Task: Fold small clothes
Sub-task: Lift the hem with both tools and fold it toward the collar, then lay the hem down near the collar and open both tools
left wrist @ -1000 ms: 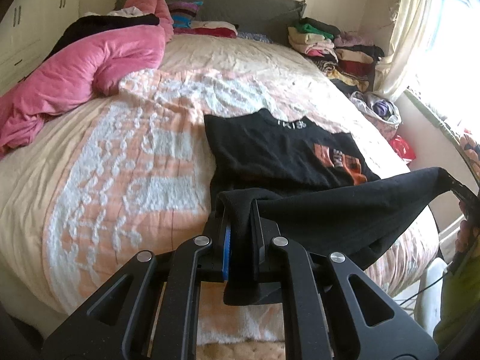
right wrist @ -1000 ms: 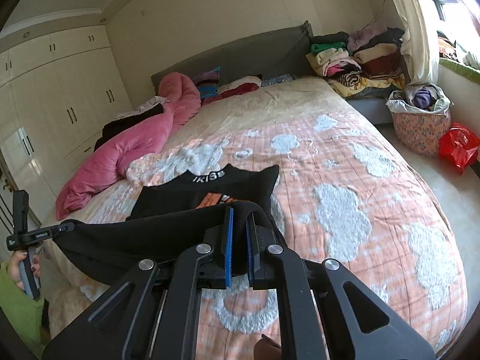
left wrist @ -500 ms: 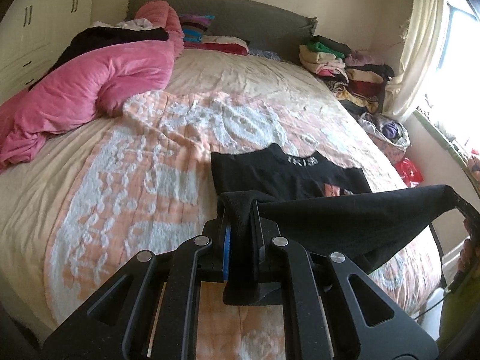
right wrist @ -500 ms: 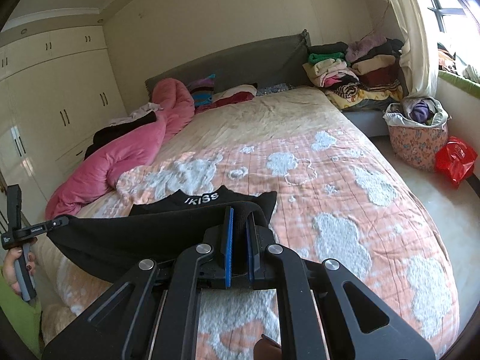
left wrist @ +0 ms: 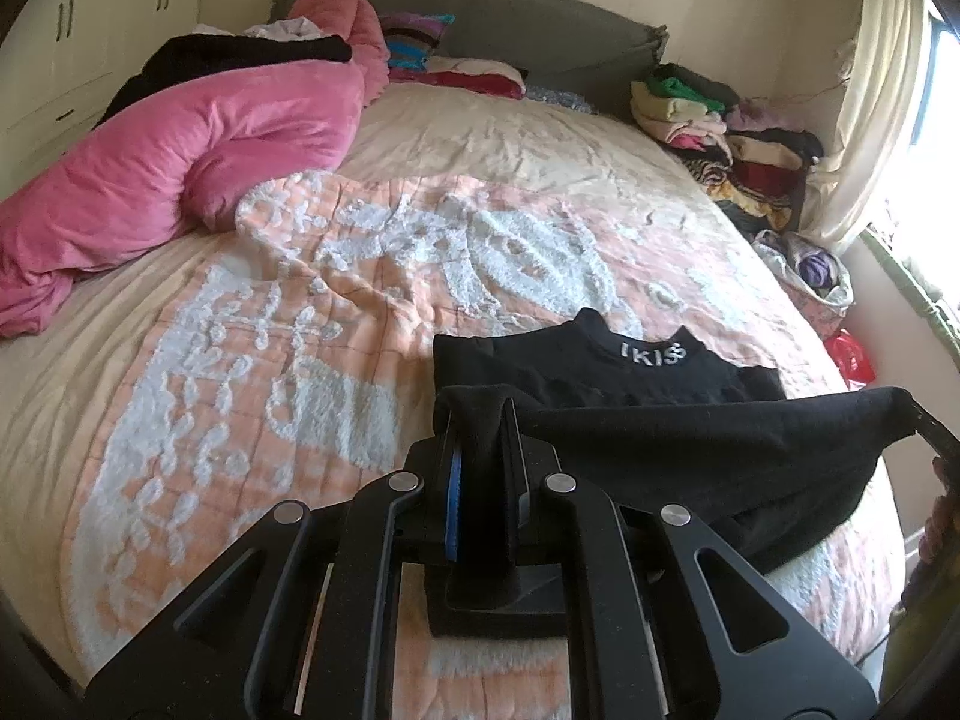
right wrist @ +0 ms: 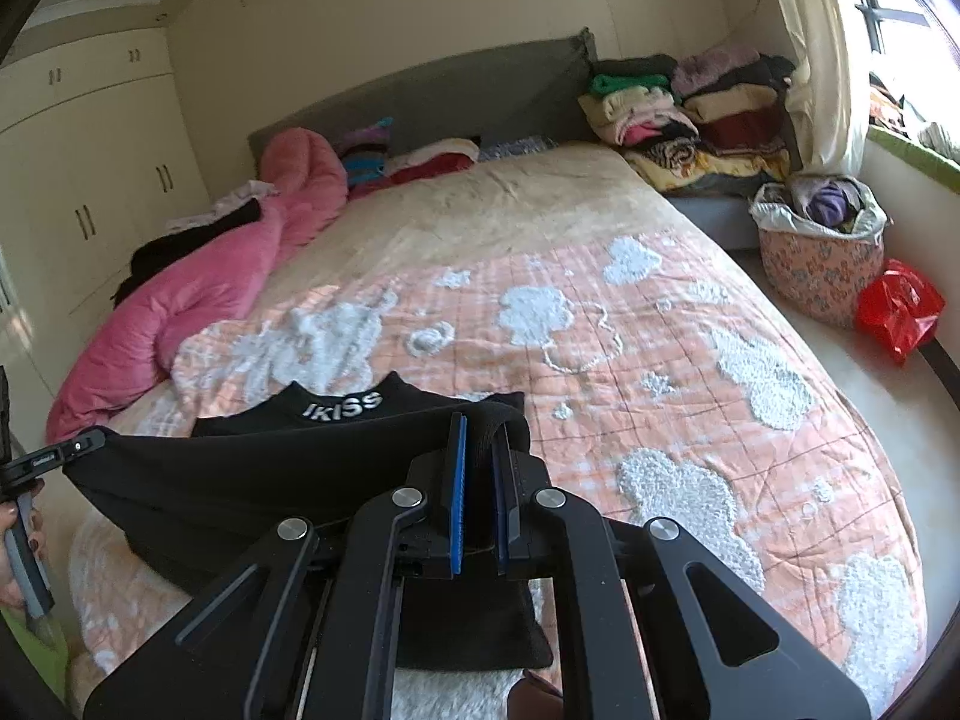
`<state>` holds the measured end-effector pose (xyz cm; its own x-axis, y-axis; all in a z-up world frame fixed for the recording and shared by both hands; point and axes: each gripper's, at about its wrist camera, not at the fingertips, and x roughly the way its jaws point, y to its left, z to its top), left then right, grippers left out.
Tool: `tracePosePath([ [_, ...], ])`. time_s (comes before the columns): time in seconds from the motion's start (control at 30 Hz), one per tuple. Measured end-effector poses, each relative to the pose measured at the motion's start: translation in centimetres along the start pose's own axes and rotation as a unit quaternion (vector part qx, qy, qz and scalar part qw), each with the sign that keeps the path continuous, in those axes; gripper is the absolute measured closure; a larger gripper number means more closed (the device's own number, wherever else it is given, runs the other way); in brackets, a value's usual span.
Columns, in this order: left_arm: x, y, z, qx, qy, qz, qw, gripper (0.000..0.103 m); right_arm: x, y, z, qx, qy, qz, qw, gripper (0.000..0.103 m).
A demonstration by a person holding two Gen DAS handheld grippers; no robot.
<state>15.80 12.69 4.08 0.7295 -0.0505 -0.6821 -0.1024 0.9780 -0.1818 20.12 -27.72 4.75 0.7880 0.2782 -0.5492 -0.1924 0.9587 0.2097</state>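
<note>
A small black top (left wrist: 600, 381) with white letters at its collar lies on the peach and white bedspread (left wrist: 252, 372). Its lower hem (left wrist: 720, 450) is lifted and stretched taut in the air between both grippers, folding toward the collar. My left gripper (left wrist: 480, 420) is shut on one hem corner. My right gripper (right wrist: 480, 426) is shut on the other corner of the black top (right wrist: 270, 468). Each gripper shows at the far end of the hem in the other view: the right gripper (left wrist: 927, 429), the left gripper (right wrist: 72, 450). The print on the chest is covered by the raised cloth.
A pink duvet (left wrist: 180, 162) lies along the bed's left side. Stacked folded clothes (right wrist: 678, 114) sit at the head corner by the curtain. A floral laundry basket (right wrist: 816, 252) and a red bag (right wrist: 897, 306) stand on the floor. A hand (right wrist: 18, 534) holds the left tool.
Both grippers have carried the raised hem forward over the top toward the collar. The orange chest print, seen a second ago, is now hidden under the cloth.
</note>
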Motion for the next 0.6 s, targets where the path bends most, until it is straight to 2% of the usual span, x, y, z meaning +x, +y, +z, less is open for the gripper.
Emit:
tracePosePath([
  [0.23,3.3,-0.4,0.8,-0.003,0.004,0.015,0.9999,0.098,3.7,-0.4,0.1,0.004,0.025,-0.017,1.0,0.096],
  [0.43,4.7,-0.1,0.3,-0.019,0.0,0.023,0.9996,0.093,6.2,-0.8,-0.5,0.006,0.046,-0.033,0.998,0.095],
  [0.53,4.4,-0.1,0.2,-0.02,-0.015,0.03,0.9992,0.09,6.8,-0.8,-0.9,0.001,0.05,-0.052,0.997,0.084],
  [0.6,3.4,0.0,0.2,-0.023,-0.031,0.029,0.9988,0.08,6.7,-0.7,-1.1,-0.003,0.047,-0.056,0.997,0.079],
])
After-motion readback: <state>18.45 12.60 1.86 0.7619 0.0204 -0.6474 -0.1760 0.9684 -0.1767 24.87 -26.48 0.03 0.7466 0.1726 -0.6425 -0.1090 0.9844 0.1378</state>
